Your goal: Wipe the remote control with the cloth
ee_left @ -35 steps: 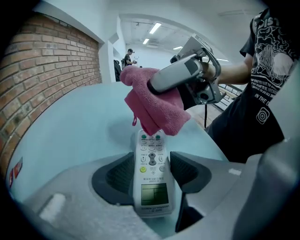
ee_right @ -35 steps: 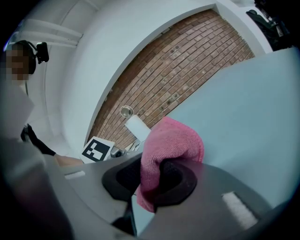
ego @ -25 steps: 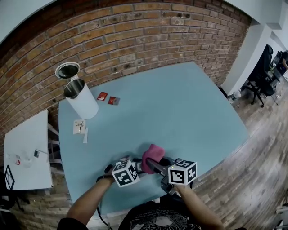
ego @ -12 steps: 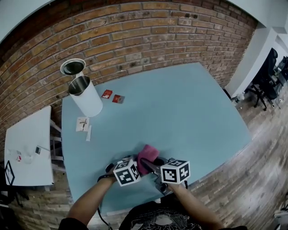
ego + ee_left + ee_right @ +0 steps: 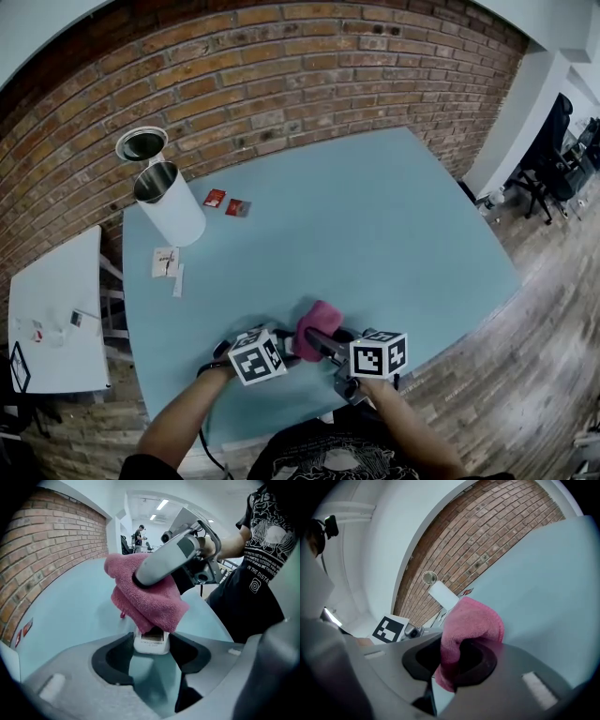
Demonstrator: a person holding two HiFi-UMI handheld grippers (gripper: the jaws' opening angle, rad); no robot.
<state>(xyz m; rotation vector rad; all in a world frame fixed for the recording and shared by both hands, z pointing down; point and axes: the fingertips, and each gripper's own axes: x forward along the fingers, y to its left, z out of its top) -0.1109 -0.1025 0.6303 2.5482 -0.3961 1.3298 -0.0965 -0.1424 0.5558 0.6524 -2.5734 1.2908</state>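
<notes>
The left tool (image 5: 151,654), jaws just closing, clamps the remote (image 5: 150,642) to steady it. The right tool (image 5: 457,662) pinches the cloth (image 5: 146,599) over the remote to wipe.

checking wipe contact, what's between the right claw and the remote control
The pink cloth, pinched in the right claw, lies between it and the white remote control, draped over the remote's far end; the left gripper view shows this.
</notes>
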